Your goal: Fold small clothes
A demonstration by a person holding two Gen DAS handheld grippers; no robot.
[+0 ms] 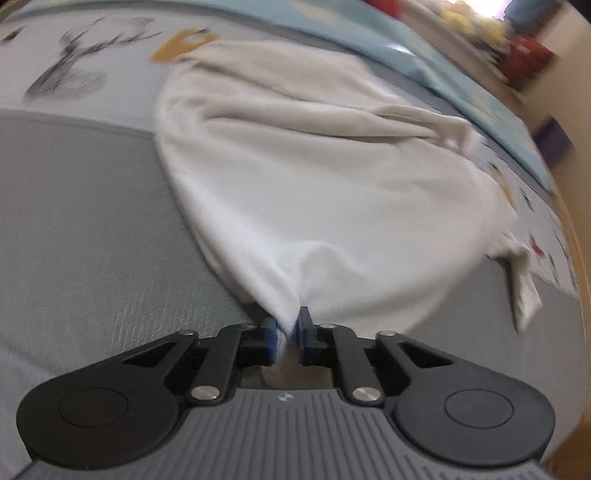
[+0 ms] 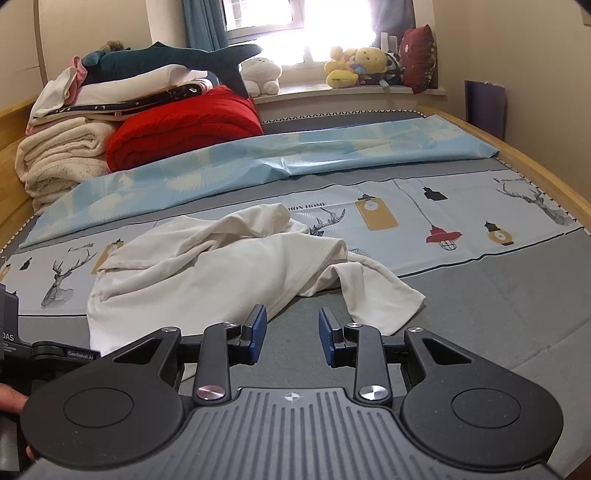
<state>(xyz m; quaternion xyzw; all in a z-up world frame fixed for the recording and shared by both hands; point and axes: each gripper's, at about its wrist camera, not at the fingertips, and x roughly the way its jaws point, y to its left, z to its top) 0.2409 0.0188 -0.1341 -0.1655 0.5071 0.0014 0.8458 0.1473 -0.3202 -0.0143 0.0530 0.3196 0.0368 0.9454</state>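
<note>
Bright daylight comes in through the window (image 2: 295,18) at the top of the right wrist view, and the glass there is washed out to white. That view is sharp. The left wrist view is smeared with blur, most of all in the upper right. Both views bend round at the edges, with dark corners. Shadows on the bed (image 2: 498,302) are soft.

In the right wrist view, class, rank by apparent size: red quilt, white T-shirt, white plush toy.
1. white T-shirt, though it lies nearest the camera.
2. red quilt.
3. white plush toy, farthest away.
</note>
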